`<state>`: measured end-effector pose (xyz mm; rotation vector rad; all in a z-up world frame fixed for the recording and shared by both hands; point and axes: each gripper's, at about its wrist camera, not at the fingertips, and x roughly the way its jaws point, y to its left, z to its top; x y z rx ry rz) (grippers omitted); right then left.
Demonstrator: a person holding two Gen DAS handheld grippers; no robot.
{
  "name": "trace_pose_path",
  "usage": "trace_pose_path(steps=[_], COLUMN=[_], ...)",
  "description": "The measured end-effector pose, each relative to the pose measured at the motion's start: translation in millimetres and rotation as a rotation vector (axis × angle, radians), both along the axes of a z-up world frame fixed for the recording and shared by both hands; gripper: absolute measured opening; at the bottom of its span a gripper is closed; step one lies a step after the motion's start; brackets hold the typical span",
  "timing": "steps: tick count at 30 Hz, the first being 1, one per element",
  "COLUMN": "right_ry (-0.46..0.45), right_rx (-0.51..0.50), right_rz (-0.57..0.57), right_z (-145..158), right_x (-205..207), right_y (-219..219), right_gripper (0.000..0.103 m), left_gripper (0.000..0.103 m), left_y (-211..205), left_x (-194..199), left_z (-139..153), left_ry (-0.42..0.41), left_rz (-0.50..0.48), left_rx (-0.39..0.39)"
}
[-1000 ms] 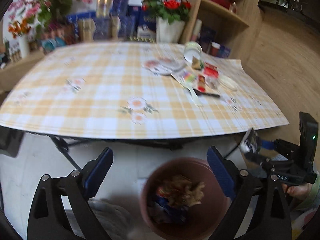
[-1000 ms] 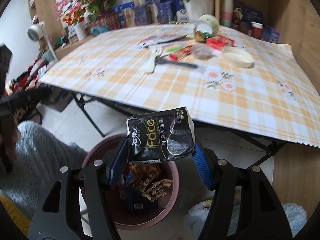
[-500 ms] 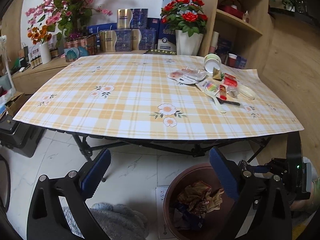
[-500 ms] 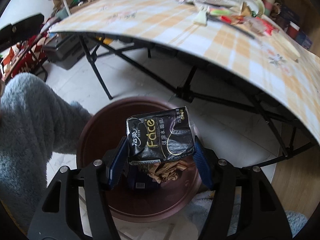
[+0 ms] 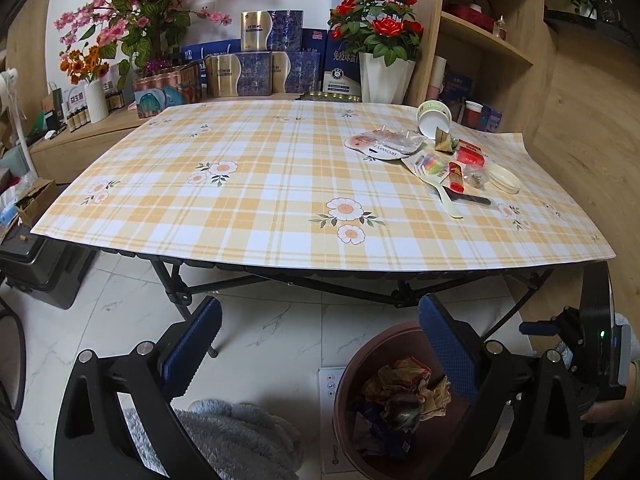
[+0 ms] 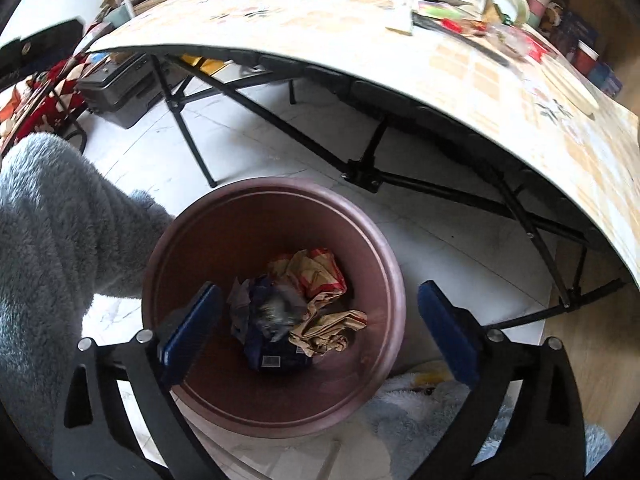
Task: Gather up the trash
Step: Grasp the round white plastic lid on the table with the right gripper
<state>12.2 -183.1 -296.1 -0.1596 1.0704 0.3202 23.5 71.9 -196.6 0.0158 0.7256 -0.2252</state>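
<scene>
Blue-padded fingers of the right gripper [image 6: 316, 320] have just been opening and now stand wide apart, nothing between them; a blurred dark pack [image 6: 276, 312] sits in the brown bin [image 6: 376, 240] below. Left gripper [image 5: 320, 348] fingers are also apart, empty. More trash [image 5: 452, 160] lies on the table [image 5: 240, 200]. Risk: reaching back could knock the tipped cup [image 5: 434, 118] off the table edge. Readable: "BOWN" on a wrapper [image 5: 384, 146].

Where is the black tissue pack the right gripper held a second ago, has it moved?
Yes. The right gripper jaws have just opened with nothing between them, and the black tissue pack has dropped down among the crumpled trash inside the brown bin.
</scene>
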Motion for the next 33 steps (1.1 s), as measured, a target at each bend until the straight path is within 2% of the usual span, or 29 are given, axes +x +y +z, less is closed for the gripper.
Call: trace_pose_path(steps=[8, 12, 17, 21, 25, 33], right_ry=[-0.095, -0.156, -0.244, -0.302, -0.336, -0.349], right_rx=[0.101, 0.093, 0.13, 0.163, 0.161, 0.124], right_rz=[-0.099, -0.14, -0.15, -0.177, -0.211, -0.319], right_z=[31.0, 48.7, 75.6, 94.4, 104.6, 106.0], right_x=[1.3, 0.7, 1.6, 7.0, 14.0, 34.4], right_y=[-26.9, -35.1, -48.5, -64.4, -79.4, -133.9], right_gripper=[0.097, 0.097, 0.097, 0.097, 0.097, 0.097], left_gripper=[0.096, 0.096, 0.097, 0.097, 0.097, 0.097], left_y=[-0.6, -5.4, -9.1, -14.3, -21.2, -22.9], left_x=[-2.4, -2.2, 2.1, 4.9, 14.2, 45.0], left_z=[2.3, 2.6, 6.6, 15.5, 23.2, 36.8], left_ry=[-0.014, -0.015, -0.02, -0.07, -0.098, -0.098], left_rz=[-0.008, -0.022, -0.026, -0.038, -0.044, -0.02], left_rx=[-0.004, 0.011, 0.014, 0.034, 0.085, 0.058])
